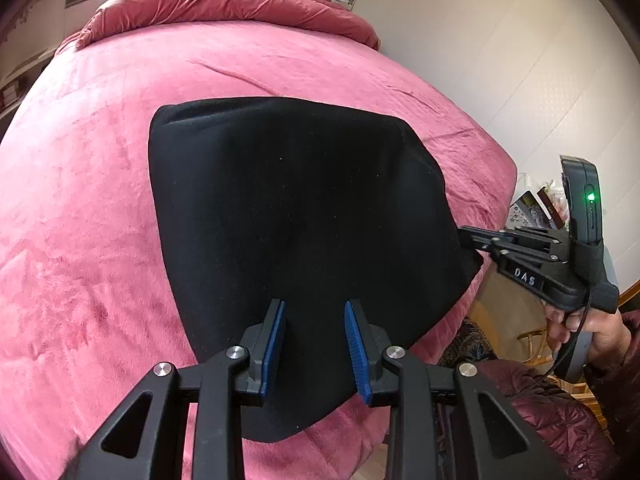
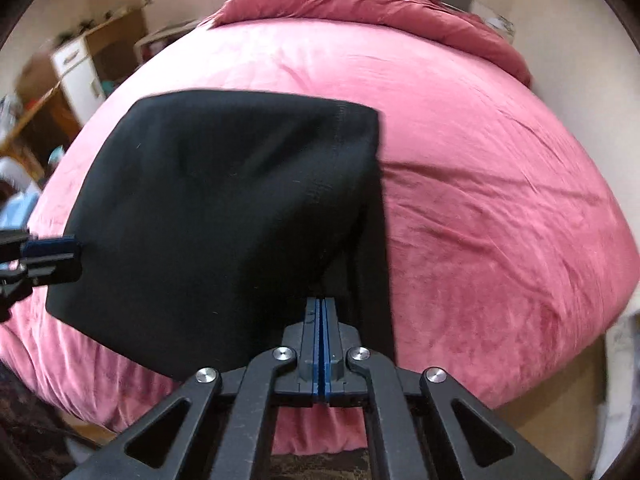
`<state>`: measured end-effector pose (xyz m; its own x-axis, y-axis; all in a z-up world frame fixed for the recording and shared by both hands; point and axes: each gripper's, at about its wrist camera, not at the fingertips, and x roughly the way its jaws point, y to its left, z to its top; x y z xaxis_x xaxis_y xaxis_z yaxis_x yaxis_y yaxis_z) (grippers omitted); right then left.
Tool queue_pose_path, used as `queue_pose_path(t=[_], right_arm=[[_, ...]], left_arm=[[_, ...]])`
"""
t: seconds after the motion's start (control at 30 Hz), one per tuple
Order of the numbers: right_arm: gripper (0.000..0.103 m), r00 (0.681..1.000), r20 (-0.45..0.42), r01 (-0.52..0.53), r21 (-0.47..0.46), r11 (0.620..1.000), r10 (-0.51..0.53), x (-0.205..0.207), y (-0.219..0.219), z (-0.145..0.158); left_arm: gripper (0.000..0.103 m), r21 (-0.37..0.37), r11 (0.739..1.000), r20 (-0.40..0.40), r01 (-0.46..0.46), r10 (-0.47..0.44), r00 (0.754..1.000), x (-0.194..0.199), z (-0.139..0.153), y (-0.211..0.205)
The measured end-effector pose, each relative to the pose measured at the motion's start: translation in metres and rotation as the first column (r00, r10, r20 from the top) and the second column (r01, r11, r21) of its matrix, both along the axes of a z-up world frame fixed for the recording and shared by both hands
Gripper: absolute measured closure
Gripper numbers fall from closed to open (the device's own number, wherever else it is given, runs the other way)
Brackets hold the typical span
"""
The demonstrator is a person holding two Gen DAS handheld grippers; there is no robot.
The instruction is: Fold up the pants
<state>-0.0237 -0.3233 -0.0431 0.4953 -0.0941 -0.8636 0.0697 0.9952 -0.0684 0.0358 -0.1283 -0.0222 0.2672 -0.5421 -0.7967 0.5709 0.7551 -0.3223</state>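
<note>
The black pants (image 1: 296,216) lie folded into a broad flat panel on the pink bed (image 1: 100,208). My left gripper (image 1: 315,312) is open, its blue pads hovering over the near edge of the pants and holding nothing. My right gripper (image 2: 322,304) is shut on the near right edge of the pants (image 2: 224,208), lifting a ridge of cloth. In the left wrist view the right gripper (image 1: 466,236) comes in from the right at the pants' right edge. In the right wrist view the left gripper (image 2: 60,256) shows at the pants' left edge.
A rumpled red duvet (image 1: 224,0) is piled at the far end of the bed. The bed's near edge (image 2: 304,432) drops to the floor below my grippers. A wall (image 1: 500,60) runs along the right. Wooden furniture (image 2: 76,68) stands on the left.
</note>
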Motion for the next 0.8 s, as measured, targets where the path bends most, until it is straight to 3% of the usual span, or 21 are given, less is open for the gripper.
queue_pose_path(t=[0.13,0.3,0.43,0.47,0.53,0.57,0.77,0.8], right_arm=[[0.103,0.995,-0.044,0.092,0.04,0.995,-0.09,-0.005,-0.026,-0.015],[0.103,0.995,-0.012,0.1,0.028,0.995,-0.1,0.0,-0.031,-0.002],[0.097,0.996,0.049,0.077,0.031,0.997,-0.078,0.016,-0.021,0.013],[0.09,0.996,0.061,0.069,0.054,0.996,-0.072,0.022,-0.018,0.016],[0.036,0.995,0.072,0.065,0.125,0.99,-0.075,0.036,-0.016,0.016],[0.032,0.992,0.097,0.064,0.153,0.986,-0.08,0.042,-0.015,0.018],[0.034,0.989,0.085,0.102,0.205,0.973,-0.122,0.078,-0.014,0.006],[0.046,0.989,0.077,0.105,0.206,0.973,-0.123,0.082,-0.013,0.002]], left_arm=[[0.071,0.009,1.0,0.007,-0.003,0.003,1.0,0.0,-0.001,-0.005],[0.071,0.028,1.0,0.032,-0.011,0.01,0.999,0.0,0.004,-0.008],[0.071,0.03,0.999,0.059,-0.016,0.014,0.998,0.002,0.011,-0.008],[0.071,0.031,0.999,0.065,-0.02,0.018,0.998,0.004,0.013,-0.008],[0.071,0.027,0.999,0.073,-0.029,0.027,0.997,0.008,0.016,-0.005],[0.071,0.028,0.999,0.08,-0.035,0.033,0.996,0.01,0.018,-0.005],[0.07,0.009,0.996,0.084,-0.088,0.086,0.993,0.039,0.025,0.0],[0.07,0.01,0.995,0.085,-0.101,0.1,0.991,0.046,0.025,0.001]])
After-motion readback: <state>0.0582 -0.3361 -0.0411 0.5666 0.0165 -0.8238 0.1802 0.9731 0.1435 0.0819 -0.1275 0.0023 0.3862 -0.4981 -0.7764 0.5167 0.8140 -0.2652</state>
